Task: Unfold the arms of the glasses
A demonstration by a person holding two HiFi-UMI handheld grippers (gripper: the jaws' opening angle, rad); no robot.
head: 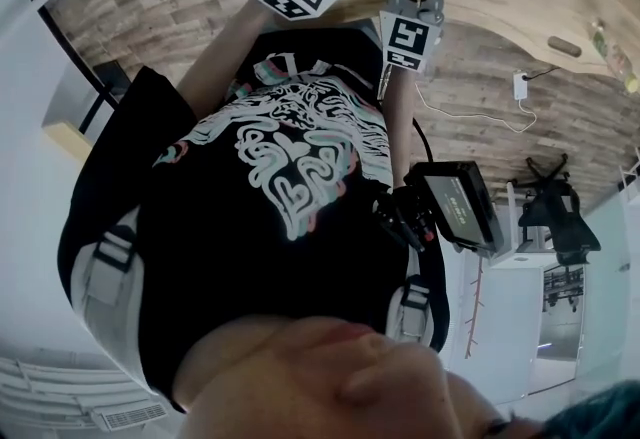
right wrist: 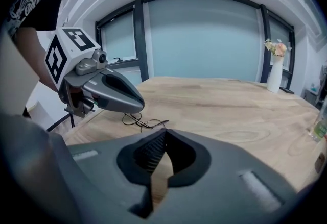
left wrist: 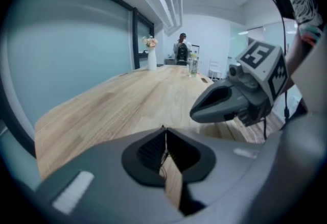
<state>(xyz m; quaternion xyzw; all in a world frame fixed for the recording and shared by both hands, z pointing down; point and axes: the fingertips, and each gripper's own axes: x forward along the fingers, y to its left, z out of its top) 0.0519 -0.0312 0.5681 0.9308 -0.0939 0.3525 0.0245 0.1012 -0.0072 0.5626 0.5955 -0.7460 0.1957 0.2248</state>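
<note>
Right gripper (right wrist: 163, 135) jaws are pressed together on nothing; left gripper (left wrist: 164, 130) jaws meet likewise, empty. Just beyond, thin wire glasses (right wrist: 143, 122) lie on the wooden table (right wrist: 230, 110) near its edge, below the left gripper's nose. Being light, they would likely skid or bend at a hinge if one arm were tugged without the frame pinned. Farther back stands a vase (right wrist: 275, 72).

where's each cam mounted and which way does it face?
Left gripper view: rides the left gripper, faces down the table toward the vase; right gripper and arm at right.
Right gripper view: rides the right gripper, faces the windows; left gripper by the glasses.
Head view: on the head, steeply down the T-shirt; both grippers at top.
Shared: gripper views both show vase and table.
</note>
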